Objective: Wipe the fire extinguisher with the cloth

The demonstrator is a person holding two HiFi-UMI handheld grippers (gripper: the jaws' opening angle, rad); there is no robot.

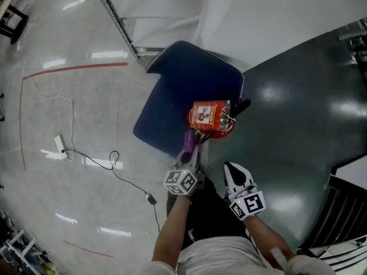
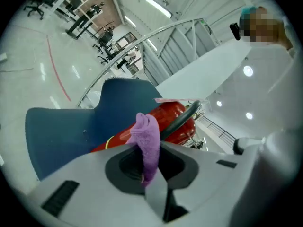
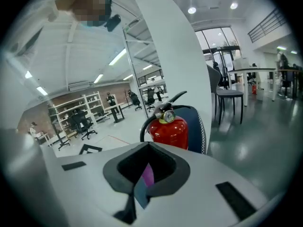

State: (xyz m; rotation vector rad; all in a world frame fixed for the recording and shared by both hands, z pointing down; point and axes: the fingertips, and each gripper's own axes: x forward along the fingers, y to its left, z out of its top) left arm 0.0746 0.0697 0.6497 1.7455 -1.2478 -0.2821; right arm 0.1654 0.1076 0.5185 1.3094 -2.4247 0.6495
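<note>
A red fire extinguisher [image 1: 210, 119] with a black hose and a gauge stands on a dark blue mat [image 1: 183, 85] on the floor. My left gripper [image 1: 190, 146] is shut on a purple cloth [image 1: 188, 140], whose tip is close against the extinguisher's near side. In the left gripper view the cloth [image 2: 147, 135] sticks up out of the jaws in front of the red body [image 2: 166, 122]. My right gripper [image 1: 233, 169] hovers a little right of and behind the extinguisher, shut with nothing in it. The right gripper view shows the extinguisher [image 3: 169, 127] upright ahead.
A black cable with a white adapter [image 1: 60, 144] trails over the pale floor at left. A white panel [image 1: 275, 16] rises behind the mat. Dark green floor [image 1: 298, 130] spreads to the right, where a dark chair [image 1: 346, 206] stands. The person's legs are below the grippers.
</note>
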